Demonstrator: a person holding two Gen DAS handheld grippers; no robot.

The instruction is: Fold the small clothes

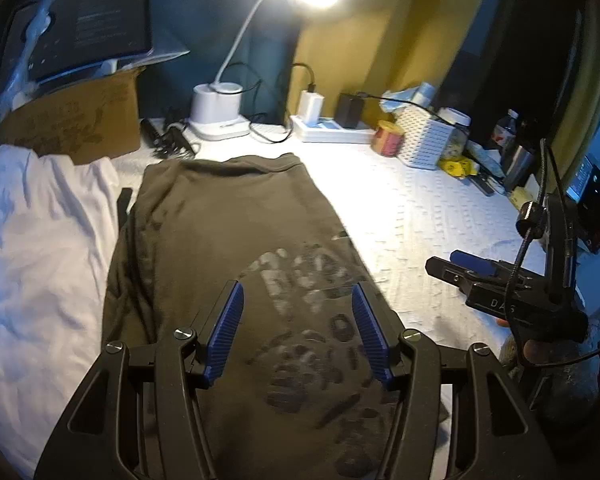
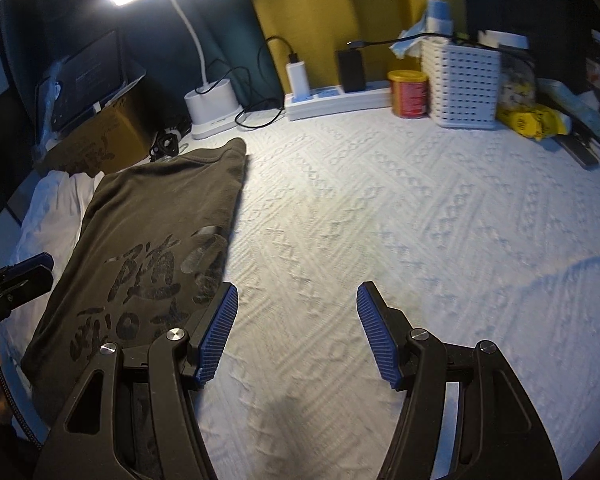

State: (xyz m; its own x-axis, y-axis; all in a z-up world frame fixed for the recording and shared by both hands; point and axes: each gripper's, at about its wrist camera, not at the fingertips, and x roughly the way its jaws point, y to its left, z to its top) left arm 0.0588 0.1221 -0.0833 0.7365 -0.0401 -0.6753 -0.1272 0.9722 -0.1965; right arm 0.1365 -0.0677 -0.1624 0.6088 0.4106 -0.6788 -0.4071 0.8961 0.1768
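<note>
A dark olive T-shirt (image 1: 236, 240) with a dark print lies flat in a long strip on the white textured cover (image 1: 420, 216). My left gripper (image 1: 298, 300) is open and empty, held above the printed part of the shirt. My right gripper (image 2: 298, 302) is open and empty over the bare cover (image 2: 380, 208), just right of the shirt (image 2: 152, 232). The right gripper also shows in the left wrist view (image 1: 460, 268), to the right of the shirt. The left gripper shows at the left edge of the right wrist view (image 2: 20, 276).
A white garment (image 1: 40, 240) lies left of the shirt. Along the back stand a cardboard box (image 1: 80, 124), a lamp base (image 1: 220, 112), a power strip (image 1: 332, 130), a red can (image 1: 387, 138) and a white basket (image 1: 428, 140). Cables lie by the lamp.
</note>
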